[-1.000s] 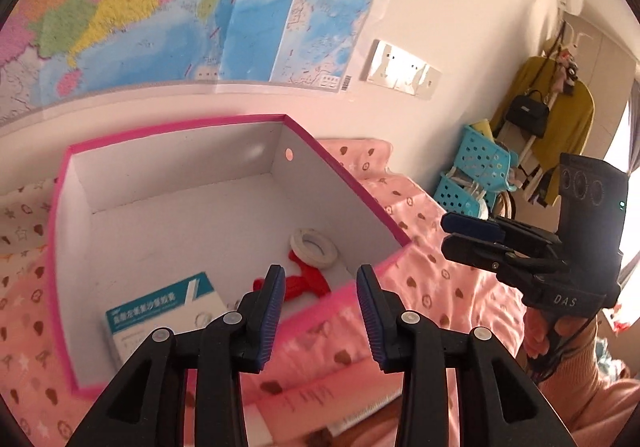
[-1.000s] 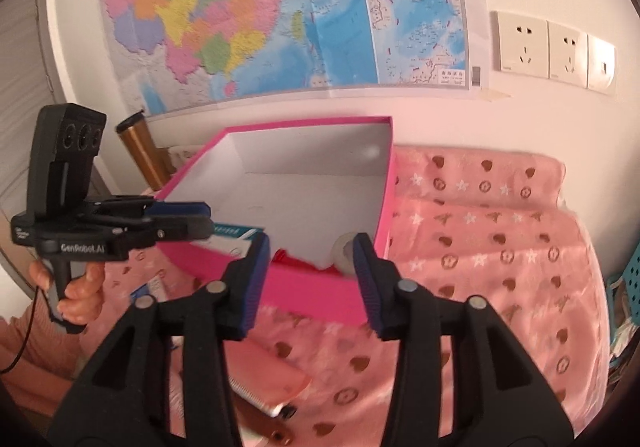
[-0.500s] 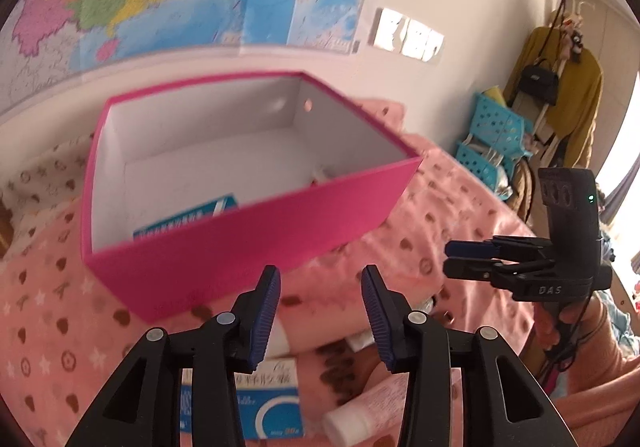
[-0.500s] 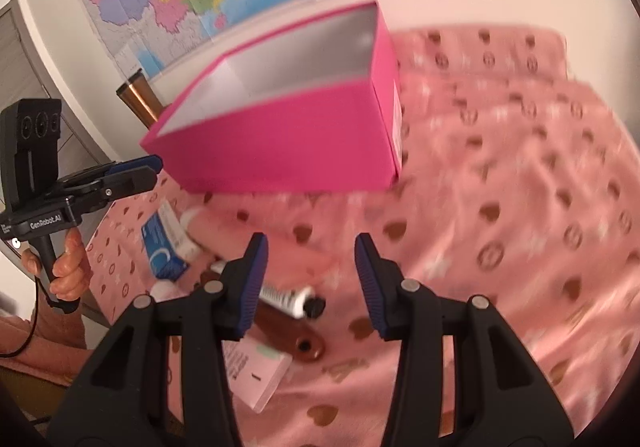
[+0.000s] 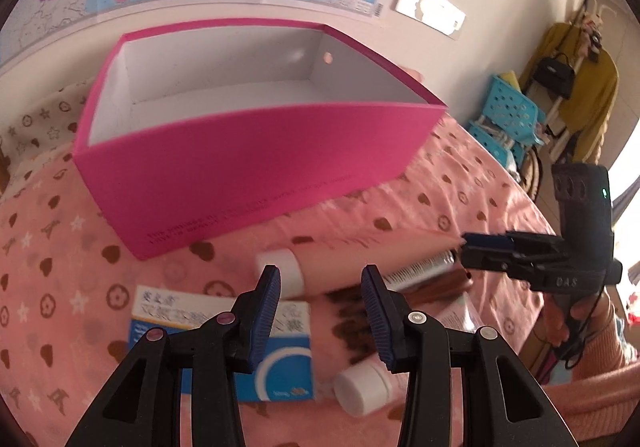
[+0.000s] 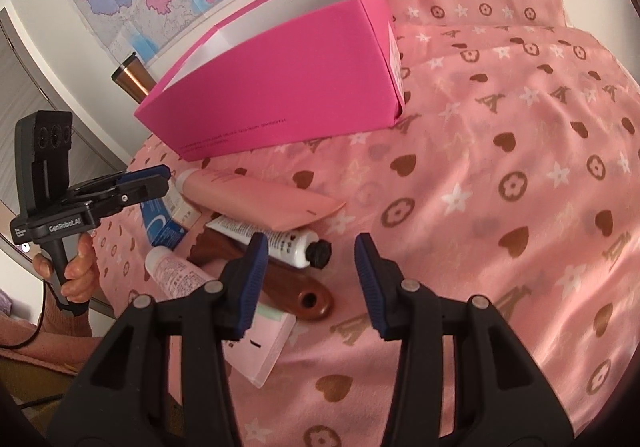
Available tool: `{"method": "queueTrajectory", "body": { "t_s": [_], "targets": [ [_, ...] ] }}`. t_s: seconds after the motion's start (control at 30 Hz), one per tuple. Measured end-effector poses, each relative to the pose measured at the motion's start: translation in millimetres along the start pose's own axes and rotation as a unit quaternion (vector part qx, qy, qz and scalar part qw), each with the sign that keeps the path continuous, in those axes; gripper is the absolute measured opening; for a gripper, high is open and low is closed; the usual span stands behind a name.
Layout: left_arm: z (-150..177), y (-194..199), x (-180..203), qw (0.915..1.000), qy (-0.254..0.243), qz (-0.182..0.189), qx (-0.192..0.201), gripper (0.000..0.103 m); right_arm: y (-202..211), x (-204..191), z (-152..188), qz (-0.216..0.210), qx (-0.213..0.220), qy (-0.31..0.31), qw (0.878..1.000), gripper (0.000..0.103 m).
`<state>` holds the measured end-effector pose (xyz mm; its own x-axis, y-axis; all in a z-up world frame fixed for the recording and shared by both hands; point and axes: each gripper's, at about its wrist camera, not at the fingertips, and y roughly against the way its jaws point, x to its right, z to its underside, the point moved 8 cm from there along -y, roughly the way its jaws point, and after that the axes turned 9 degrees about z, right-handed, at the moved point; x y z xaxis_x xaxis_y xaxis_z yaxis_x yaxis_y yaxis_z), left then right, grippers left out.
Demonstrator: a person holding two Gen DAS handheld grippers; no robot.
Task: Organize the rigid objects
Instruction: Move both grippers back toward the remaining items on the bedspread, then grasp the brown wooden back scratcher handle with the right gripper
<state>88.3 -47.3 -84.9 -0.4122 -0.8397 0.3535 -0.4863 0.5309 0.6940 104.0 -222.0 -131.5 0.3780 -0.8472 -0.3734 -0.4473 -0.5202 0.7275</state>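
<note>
While both grippers, left (image 5: 320, 289) and right (image 6: 308, 259), are hovering part-open and empty, the white tube (image 6: 276, 241) is lying near the bed's front edge; it looks light and slick, so grip mid-body.

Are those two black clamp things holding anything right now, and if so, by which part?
No. The left gripper and the right gripper are both open and empty, above the tubes near the pink box.
</note>
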Motion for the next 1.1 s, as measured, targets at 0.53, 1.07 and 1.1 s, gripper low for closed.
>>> {"method": "queueTrajectory", "body": {
  "t_s": [0.53, 1.07, 1.1],
  "targets": [
    [33, -38, 28, 0.9967, -0.039, 0.012, -0.07, 0.043, 5, -13, 31, 0.044, -0.026, 0.077, 0.996, 0.047],
    [35, -55, 39, 0.9937, -0.071, -0.011, -0.085, 0.054, 10, -15, 29, -0.097, -0.005, -0.049, 0.994, 0.044],
    [35, -55, 40, 0.9936, -0.073, -0.014, -0.085, 0.055, 9, -16, 30, -0.092, -0.005, -0.045, 0.995, 0.044]
  ]
}}
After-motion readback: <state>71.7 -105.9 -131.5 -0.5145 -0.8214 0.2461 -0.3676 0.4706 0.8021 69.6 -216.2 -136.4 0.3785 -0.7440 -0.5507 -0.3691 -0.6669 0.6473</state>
